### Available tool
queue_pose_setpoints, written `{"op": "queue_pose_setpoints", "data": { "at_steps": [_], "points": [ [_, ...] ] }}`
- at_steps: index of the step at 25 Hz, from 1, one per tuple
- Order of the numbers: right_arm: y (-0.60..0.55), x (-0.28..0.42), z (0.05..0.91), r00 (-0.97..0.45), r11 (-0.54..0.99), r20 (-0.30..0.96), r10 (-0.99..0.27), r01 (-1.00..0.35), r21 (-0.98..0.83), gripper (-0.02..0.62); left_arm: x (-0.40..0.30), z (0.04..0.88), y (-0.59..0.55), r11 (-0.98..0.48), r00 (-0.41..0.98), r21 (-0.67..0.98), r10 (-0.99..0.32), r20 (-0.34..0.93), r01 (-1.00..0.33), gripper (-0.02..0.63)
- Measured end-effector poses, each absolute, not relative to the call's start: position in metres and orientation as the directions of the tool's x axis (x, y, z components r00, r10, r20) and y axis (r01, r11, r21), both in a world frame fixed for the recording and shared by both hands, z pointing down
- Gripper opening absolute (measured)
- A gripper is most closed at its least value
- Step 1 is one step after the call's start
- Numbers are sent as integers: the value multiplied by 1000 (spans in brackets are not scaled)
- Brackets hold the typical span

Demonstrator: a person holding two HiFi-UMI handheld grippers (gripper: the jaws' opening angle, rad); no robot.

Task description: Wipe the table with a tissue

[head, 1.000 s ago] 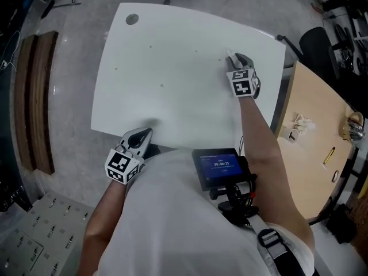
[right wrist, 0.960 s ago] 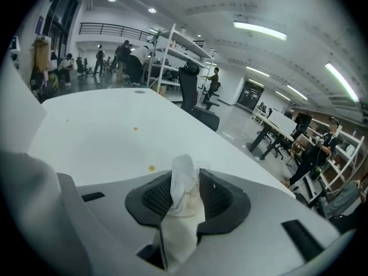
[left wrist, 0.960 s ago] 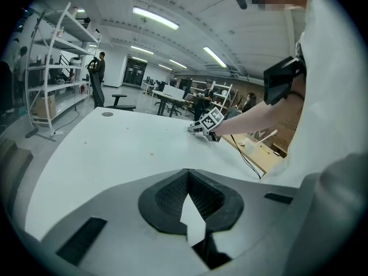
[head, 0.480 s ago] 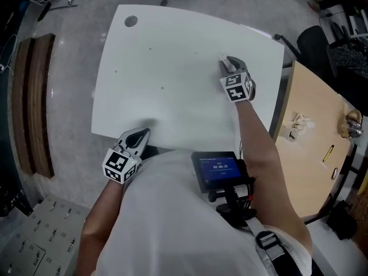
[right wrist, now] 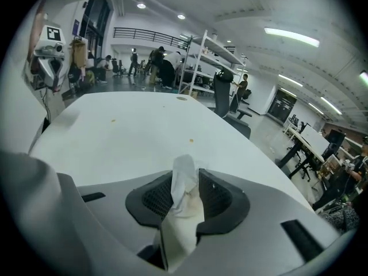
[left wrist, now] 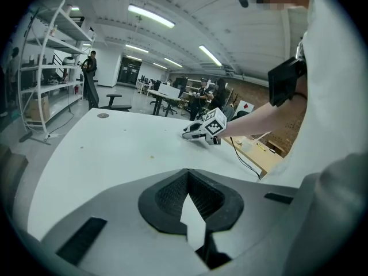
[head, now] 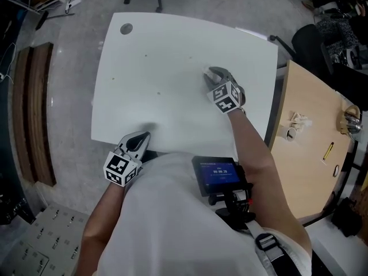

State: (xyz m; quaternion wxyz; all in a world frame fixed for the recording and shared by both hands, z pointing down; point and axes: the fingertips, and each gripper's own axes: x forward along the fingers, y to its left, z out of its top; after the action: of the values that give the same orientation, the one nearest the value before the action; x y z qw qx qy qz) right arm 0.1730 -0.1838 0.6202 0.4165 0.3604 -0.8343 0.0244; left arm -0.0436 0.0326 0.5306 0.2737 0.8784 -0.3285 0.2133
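Right tongs point(right wrist: 185, 174): clamped on tissue point(right wrist: 183, 206), crumpled white, pinched between both pads. Position: low over white table point(head: 155, 50), right of centre, angled down at its top. Left tongs point(left wrist: 187, 174): together, nothing between them, at the table's near edge, well apart from the right tongs. Table surface: few small specks point(right wrist: 191, 140).

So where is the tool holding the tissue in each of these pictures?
Head view: right tool on the white table, right of centre.
Left gripper view: right tool mid-frame, slightly right, on the tabletop.
Right gripper view: right tool fills the bottom, jaws shut on the tissue.
Shared landmark: the round hole cover at the table's far corner.
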Motion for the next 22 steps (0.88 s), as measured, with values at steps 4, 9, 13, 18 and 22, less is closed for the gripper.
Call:
{"op": "queue_pose_setpoints", "data": {
  "at_steps": [4,9,13,18,22],
  "points": [
    [-157,149,619,-511,817,722,-467,-561,131,112,-33,529,33,-651,704,339,-448,551,-679,3],
    [-125,137,604,-636,807,644,-424,-588,-49,112,-17,527,31,-668,716,336,-438,544,-664,3],
    [-111,152,601,-629,775,628,-457,-629,-66,112,-6,526,32,-675,722,334,-439,535,-658,3],
    [-105,174,599,-589,705,621,-517,-704,-81,114,-3,522,34,-674,728,338,-451,516,-657,3],
    [-103,189,590,-569,601,590,-574,-781,-169,114,-8,520,30,-668,728,340,-467,501,-662,3]
  ]
}}
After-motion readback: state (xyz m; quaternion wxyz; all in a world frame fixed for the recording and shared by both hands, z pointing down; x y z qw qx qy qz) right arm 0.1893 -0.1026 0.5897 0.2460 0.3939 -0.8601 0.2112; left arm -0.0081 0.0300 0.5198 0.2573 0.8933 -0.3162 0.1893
